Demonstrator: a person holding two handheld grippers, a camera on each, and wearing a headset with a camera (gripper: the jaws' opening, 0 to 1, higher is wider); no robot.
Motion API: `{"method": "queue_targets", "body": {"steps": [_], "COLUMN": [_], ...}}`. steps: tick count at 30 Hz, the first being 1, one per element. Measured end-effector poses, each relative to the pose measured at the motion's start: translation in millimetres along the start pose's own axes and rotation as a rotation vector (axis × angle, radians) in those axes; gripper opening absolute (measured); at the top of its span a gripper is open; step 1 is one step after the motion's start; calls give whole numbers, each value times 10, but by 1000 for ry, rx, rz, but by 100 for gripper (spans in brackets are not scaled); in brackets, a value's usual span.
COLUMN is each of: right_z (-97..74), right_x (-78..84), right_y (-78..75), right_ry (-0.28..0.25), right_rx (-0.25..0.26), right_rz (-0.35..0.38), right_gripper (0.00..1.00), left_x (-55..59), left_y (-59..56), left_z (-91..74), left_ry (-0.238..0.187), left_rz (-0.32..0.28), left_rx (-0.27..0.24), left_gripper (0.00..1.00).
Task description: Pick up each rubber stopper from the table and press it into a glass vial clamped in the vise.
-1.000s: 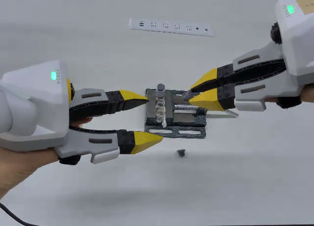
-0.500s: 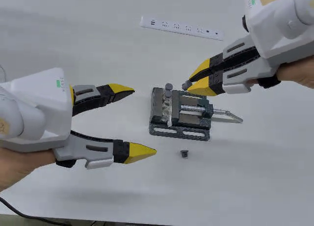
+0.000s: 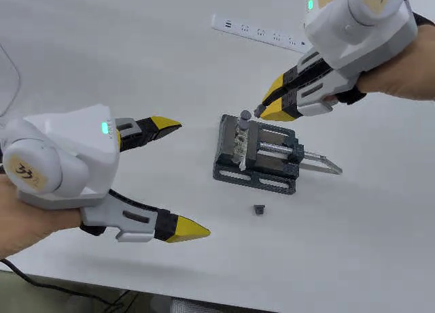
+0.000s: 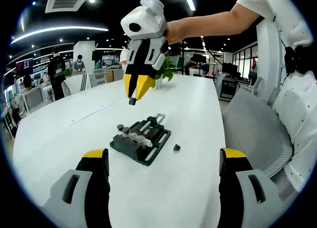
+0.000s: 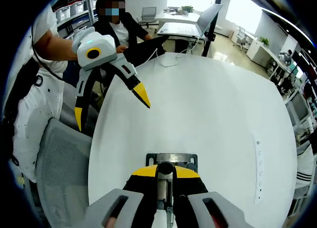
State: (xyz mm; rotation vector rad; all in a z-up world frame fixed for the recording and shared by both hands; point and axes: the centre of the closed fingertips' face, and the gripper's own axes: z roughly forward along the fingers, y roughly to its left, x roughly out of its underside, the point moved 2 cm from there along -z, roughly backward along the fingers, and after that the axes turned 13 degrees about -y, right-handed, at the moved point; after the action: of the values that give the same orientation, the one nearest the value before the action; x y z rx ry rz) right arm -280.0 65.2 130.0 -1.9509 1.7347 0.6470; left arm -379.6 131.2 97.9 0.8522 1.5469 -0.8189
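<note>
Stopper (image 3: 259,113) was held pinched at tips of right gripper (image 3: 264,111) above vise (image 3: 262,165), prob. so it could be lined up w/ an unplugged vial (image 3: 239,148), while left gripper (image 3: 194,177) was held spread wide & clear, spare stopper (image 3: 259,209) left on table (image 3: 136,68).
</note>
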Motion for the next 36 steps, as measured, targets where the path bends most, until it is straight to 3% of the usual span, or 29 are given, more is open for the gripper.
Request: {"method": "queue_targets", "body": {"steps": [5,16,36], "right_z": [121,369,577], "right_x": [122,312,468], "right_y": [-15,-126,-135], "right_ry": [78,154,210], "right_rx": [-30,-40,-41], "right_rz": [-21,7,44], "right_gripper": [5,5,5], "left_x": [74,97,134], "left_y": [-15,-21,-6], "left_z": [-22,-17,-64], "left_ry": [7,-17,-35], "left_rz": [-2,-17,-33], "left_rx": [0,-7,-5], "left_gripper": [95,97,96]}}
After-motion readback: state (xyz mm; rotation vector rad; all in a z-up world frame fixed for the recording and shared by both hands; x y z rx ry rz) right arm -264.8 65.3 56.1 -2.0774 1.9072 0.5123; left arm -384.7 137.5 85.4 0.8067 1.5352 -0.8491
